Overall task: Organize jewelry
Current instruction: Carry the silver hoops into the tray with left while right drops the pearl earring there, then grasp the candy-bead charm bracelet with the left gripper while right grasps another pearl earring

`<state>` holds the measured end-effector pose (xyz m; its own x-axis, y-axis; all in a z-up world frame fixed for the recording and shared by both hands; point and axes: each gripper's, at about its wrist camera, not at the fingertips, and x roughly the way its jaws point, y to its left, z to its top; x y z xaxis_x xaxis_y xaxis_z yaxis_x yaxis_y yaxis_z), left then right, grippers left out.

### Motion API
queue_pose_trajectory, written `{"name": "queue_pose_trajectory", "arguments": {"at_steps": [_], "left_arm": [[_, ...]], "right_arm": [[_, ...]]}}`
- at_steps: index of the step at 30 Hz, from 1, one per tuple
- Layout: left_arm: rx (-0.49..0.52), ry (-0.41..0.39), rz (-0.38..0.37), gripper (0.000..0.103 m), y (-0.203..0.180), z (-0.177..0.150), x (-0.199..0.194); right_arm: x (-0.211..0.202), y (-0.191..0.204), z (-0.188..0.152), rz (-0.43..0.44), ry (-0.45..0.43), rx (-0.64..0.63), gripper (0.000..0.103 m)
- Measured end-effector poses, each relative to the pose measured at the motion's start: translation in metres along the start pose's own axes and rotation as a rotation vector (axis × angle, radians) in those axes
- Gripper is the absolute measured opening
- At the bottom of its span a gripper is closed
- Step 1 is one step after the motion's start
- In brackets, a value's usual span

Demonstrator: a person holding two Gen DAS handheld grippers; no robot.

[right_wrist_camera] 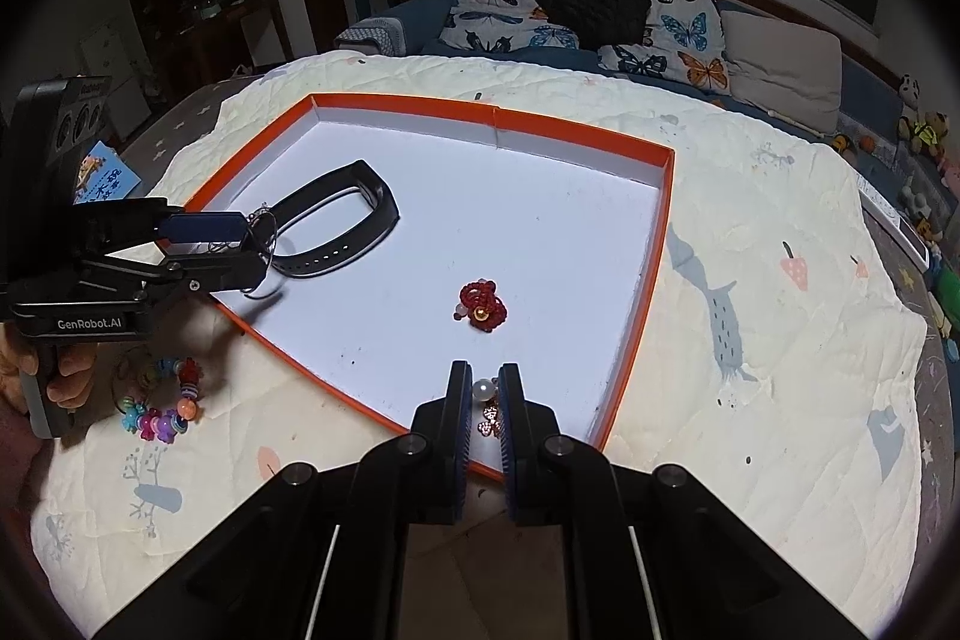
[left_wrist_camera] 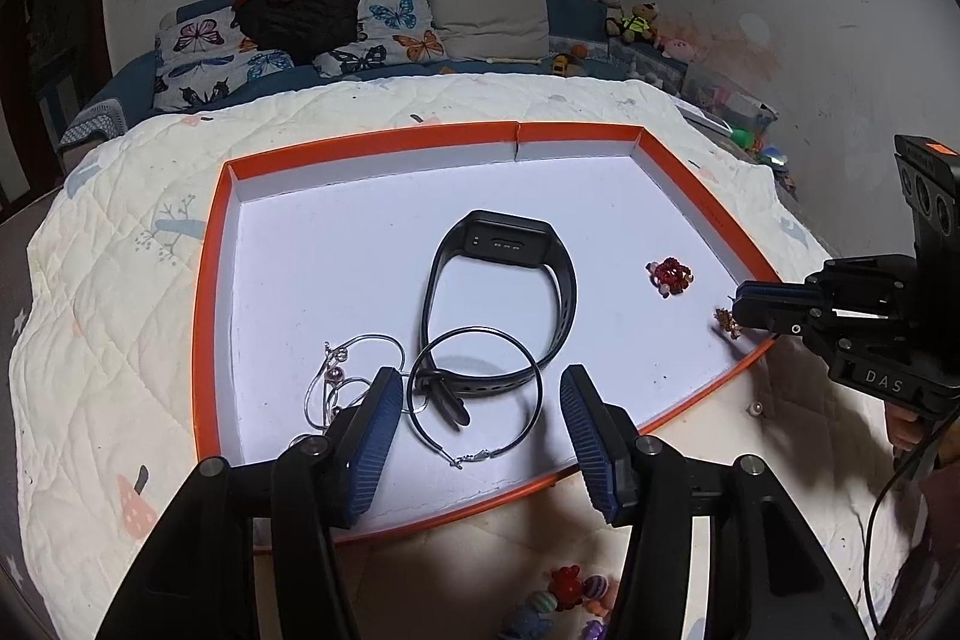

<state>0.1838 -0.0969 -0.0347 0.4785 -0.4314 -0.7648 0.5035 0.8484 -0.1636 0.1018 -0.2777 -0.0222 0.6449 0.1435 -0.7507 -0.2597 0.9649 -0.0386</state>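
Right wrist view: we pinch a pearl-and-gold earring [right_wrist_camera: 487, 409] in our right gripper [right_wrist_camera: 483, 403] above the orange tray's [right_wrist_camera: 663, 244] near rim; our left gripper [left_wrist_camera: 477, 400] hovers spread over the hoop earring [left_wrist_camera: 474, 391], nearer to it.

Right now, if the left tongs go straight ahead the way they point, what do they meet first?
Probably the thin black hoop earring, lying between the open left tongs on the white floor of the orange-rimmed tray. Just past it is the black smartwatch band. Depth is uncertain.
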Motion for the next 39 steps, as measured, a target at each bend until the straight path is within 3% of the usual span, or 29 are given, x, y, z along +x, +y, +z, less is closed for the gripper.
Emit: {"name": "queue_pose_trajectory", "arguments": {"at_steps": [7,9,12,23,31,39], "left_arm": [[-0.010,-0.017,0.007,0.063,-0.002,-0.003,-0.018],[-0.014,-0.033,0.011,0.063,-0.003,-0.005,-0.029],[-0.017,-0.050,0.024,0.063,-0.005,-0.009,-0.047],[-0.069,-0.053,0.081,0.067,-0.004,-0.063,-0.099],[-0.113,-0.025,0.081,0.067,-0.005,-0.103,-0.111],[-0.132,-0.007,0.093,0.067,-0.007,-0.128,-0.117]], "right_arm": [[-0.010,0.001,0.002,-0.003,-0.020,0.012,0.016],[-0.016,0.002,0.001,-0.003,-0.030,0.012,0.027],[-0.029,0.003,-0.002,-0.013,-0.053,0.007,0.035],[-0.047,0.014,-0.029,-0.007,-0.049,0.009,0.035],[-0.029,0.030,-0.049,0.027,0.019,-0.003,0.035],[-0.020,0.031,-0.047,0.023,0.015,0.012,0.035]]}}
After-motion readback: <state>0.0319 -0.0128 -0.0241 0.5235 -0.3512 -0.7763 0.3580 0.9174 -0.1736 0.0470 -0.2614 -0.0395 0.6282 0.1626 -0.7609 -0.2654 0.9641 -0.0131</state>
